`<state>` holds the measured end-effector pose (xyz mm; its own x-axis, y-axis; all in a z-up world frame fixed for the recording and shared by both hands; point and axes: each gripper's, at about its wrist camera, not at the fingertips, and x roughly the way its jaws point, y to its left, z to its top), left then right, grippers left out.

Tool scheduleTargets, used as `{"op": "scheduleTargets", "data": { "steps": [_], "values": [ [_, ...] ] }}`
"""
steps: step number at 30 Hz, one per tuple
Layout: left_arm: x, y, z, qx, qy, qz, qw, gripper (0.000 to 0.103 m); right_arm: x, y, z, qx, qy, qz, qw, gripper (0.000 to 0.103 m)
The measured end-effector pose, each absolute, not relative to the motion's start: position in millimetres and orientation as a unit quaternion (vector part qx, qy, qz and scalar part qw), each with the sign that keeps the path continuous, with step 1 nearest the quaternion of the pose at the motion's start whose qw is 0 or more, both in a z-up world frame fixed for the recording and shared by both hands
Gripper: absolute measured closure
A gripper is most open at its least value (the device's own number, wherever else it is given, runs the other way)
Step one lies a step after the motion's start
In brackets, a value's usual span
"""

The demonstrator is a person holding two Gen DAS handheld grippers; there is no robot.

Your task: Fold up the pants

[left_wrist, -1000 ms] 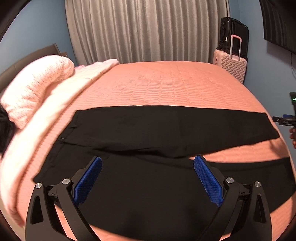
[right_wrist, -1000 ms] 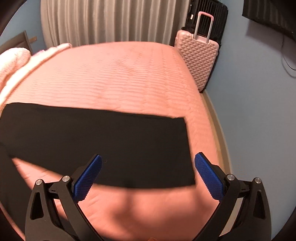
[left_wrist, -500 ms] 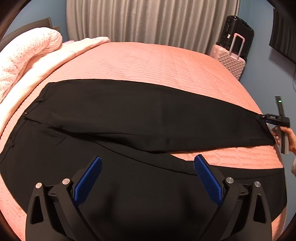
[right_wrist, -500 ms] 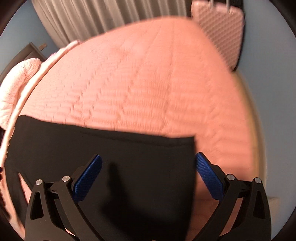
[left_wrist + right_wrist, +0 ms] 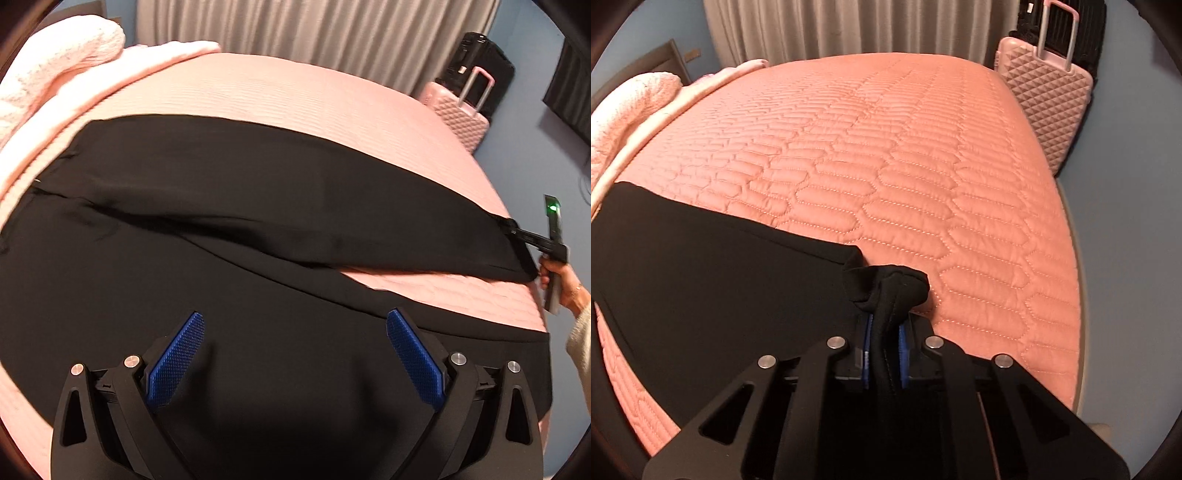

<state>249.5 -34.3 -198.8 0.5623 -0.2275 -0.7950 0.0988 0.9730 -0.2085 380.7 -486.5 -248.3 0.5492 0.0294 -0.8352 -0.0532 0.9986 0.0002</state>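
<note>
The bed (image 5: 886,155) takes up most of both views; its pink quilted cover is flat. A pale blanket (image 5: 55,85) is heaped along its left edge. A curtain (image 5: 314,33) hangs behind the bed, and a pink suitcase (image 5: 1045,96) stands at the far right corner, against a black case.

The pants (image 5: 240,206) lie spread across the near half of the bed, black, with the waist at the left and both legs running to the right. The far leg ends at the right edge of the bed.

My left tongs (image 5: 295,325) stand wide above the near leg, with nothing between the blue pads.

My right tongs (image 5: 884,354) are closing narrow on the hem of the far leg; the cloth is bunched between the pads and bulges out past the tips. In the left view my right hand (image 5: 561,280) holds that tool at the hem.
</note>
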Motion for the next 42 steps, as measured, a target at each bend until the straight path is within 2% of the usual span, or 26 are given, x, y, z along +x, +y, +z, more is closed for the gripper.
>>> {"op": "scheduleTargets", "data": {
  "steps": [3,8,10,13,16,19,21,23,25,26,28,29,31,32,33,38,42],
  "values": [
    [272,8,-179,-0.05,0.422,-0.064,0.903,0.006,382,-484,-249,-0.017,0.48,0.007,0.877,0.093],
    [359,122,-154,-0.023,0.372,-0.011,0.928,0.005,382,-482,-253,-0.008,0.486,-0.016,0.874,0.093],
    [406,177,-154,-0.018,0.38,0.018,0.924,0.005,382,-481,-255,-0.01,0.488,-0.024,0.872,0.093],
    [461,253,-169,-0.091,0.42,0.037,0.902,0.007,384,-482,-256,0.0,0.49,-0.032,0.871,0.092],
    [505,293,-189,-0.149,0.447,0.007,0.882,0.007,385,-482,-256,0.012,0.491,-0.04,0.87,0.091],
    [540,292,-204,-0.079,0.469,0.029,0.879,0.007,385,-480,-257,0.013,0.491,-0.049,0.869,0.091],
    [555,287,-218,-0.067,0.489,0.03,0.869,0.007,385,-479,-257,0.01,0.492,-0.053,0.869,0.091],
    [563,283,-231,-0.069,0.502,0.014,0.862,0.025,386,-478,-257,0.008,0.494,-0.056,0.868,0.091],
    [571,272,-243,-0.064,0.52,-0.002,0.852,0.035,386,-478,-257,0.006,0.495,-0.058,0.867,0.091],
    [573,267,-246,-0.052,0.52,0.001,0.853,0.035,386,-477,-257,0.006,0.496,-0.058,0.867,0.091],
    [575,260,-247,-0.033,0.516,0.002,0.856,0.044,386,-477,-257,0.005,0.495,-0.06,0.867,0.091],
    [576,260,-246,-0.03,0.513,0.007,0.858,0.061,386,-477,-257,0.006,0.495,-0.062,0.867,0.09],
    [571,270,-241,-0.05,0.507,0.011,0.86,0.076,385,-475,-256,0.003,0.494,-0.066,0.867,0.09],
    [571,278,-238,-0.07,0.501,0.004,0.862,0.095,385,-475,-255,0.003,0.493,-0.068,0.867,0.089],
    [564,285,-232,-0.087,0.493,-0.002,0.866,0.101,384,-475,-254,0.006,0.492,-0.071,0.868,0.089],
    [533,287,-193,-0.093,0.454,-0.032,0.885,0.101,374,-471,-243,-0.006,0.487,-0.078,0.87,0.089],
    [491,289,-149,-0.128,0.411,-0.077,0.899,0.101,349,-478,-206,0.023,0.45,-0.068,0.89,0.091]
  ]
}}
